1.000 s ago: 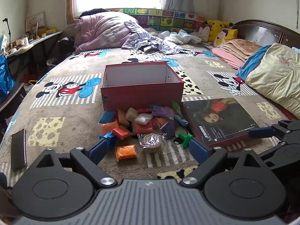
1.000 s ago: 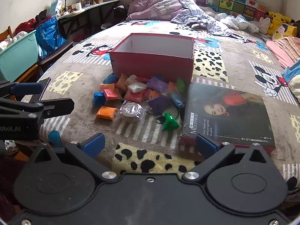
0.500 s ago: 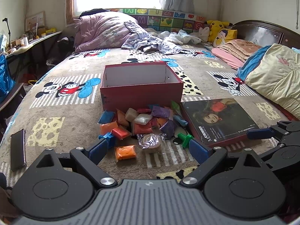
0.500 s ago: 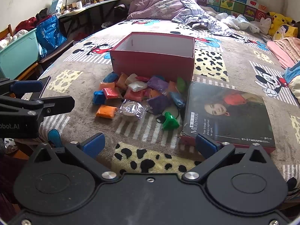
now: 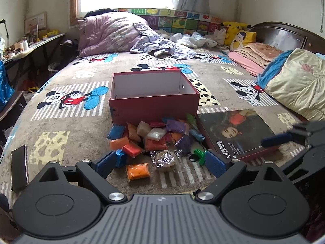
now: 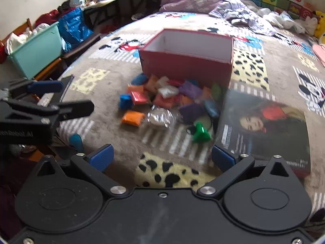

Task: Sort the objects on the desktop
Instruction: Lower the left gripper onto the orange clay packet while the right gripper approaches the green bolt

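An open red box [image 5: 154,105] [image 6: 186,65] stands on the bed. In front of it lies a pile of coloured clay packets [image 5: 154,136] [image 6: 168,95], an orange packet [image 5: 138,170] [image 6: 132,118], a wrapped tape roll [image 5: 165,158] [image 6: 158,119] and a green plastic bolt [image 5: 200,155] [image 6: 200,132]. A dark book [image 5: 237,134] [image 6: 264,126] lies to the right. My left gripper [image 5: 161,162] is open just short of the pile, nothing between its fingers. My right gripper [image 6: 162,158] is open too, hovering over the blanket near the book.
A black phone [image 5: 19,167] lies at the bed's left edge. Bedding and pillows [image 5: 300,89] crowd the right side, a purple quilt [image 5: 109,34] the far end. A teal bin [image 6: 36,50] and blue bag [image 6: 73,26] stand beside the bed.
The right wrist view has tilted and rolled, now blurred, with the box and pile shifted. The left gripper has stayed put.
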